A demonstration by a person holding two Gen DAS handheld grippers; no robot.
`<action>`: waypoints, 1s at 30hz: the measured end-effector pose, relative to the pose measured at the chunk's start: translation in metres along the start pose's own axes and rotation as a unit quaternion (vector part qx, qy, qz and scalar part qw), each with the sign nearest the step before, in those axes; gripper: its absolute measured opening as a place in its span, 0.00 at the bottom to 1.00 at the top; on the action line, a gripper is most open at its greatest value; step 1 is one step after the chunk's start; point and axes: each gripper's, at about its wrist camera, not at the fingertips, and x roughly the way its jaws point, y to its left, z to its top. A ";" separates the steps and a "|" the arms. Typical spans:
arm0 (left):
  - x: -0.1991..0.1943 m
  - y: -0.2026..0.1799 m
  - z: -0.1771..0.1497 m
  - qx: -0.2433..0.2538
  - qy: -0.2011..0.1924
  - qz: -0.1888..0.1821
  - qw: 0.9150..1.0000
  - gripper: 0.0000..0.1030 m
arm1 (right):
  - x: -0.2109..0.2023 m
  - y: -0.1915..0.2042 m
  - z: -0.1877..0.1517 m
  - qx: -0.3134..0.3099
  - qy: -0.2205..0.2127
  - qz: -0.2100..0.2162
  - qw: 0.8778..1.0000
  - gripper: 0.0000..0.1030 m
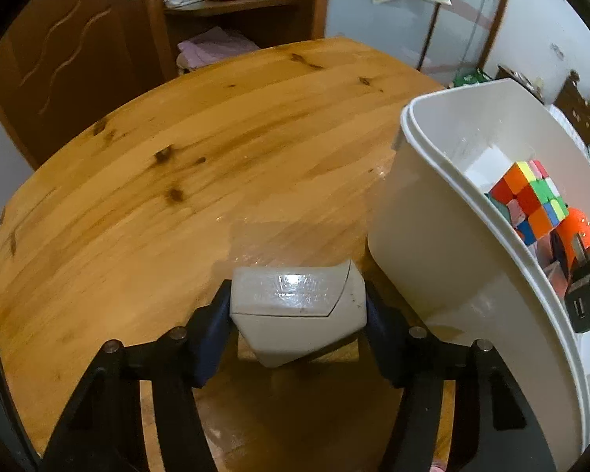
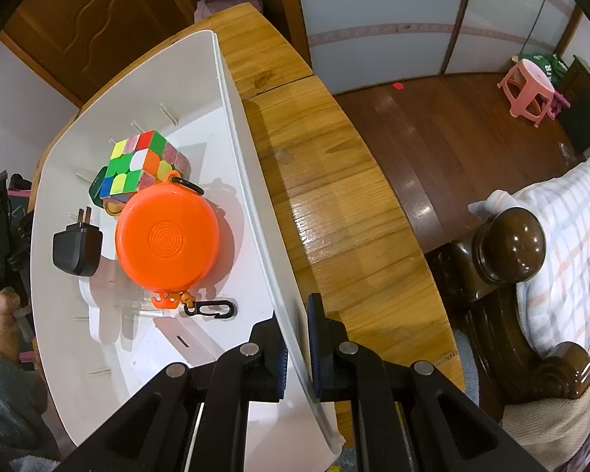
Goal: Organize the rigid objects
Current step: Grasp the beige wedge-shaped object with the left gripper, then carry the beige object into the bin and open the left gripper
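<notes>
My left gripper [image 1: 298,314] is shut on a grey-white angular plastic block [image 1: 295,306] and holds it above the wooden table [image 1: 177,181], just left of the white bin [image 1: 409,216]. My right gripper [image 2: 298,348] is shut on the right wall of the white bin [image 2: 251,181], one finger inside and one outside. The bin holds a colour cube [image 2: 145,165], a round orange case [image 2: 167,238] with a black clip [image 2: 212,308], and a black plug adapter [image 2: 76,247]. The cube [image 1: 529,196] and orange case [image 1: 576,228] also show in the left wrist view.
The table edge [image 2: 393,204] runs close to the bin's right side. Beyond it are a dark wooden floor, a pink stool [image 2: 529,86] and a carved bedpost [image 2: 509,242] with bedding. A brown door and shelf unit [image 1: 232,4] stand behind the table.
</notes>
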 end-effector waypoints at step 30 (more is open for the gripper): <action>-0.167 -0.137 0.043 0.022 -0.046 -0.030 0.998 0.63 | 0.011 -0.013 0.001 0.004 -0.005 0.064 0.998 0.08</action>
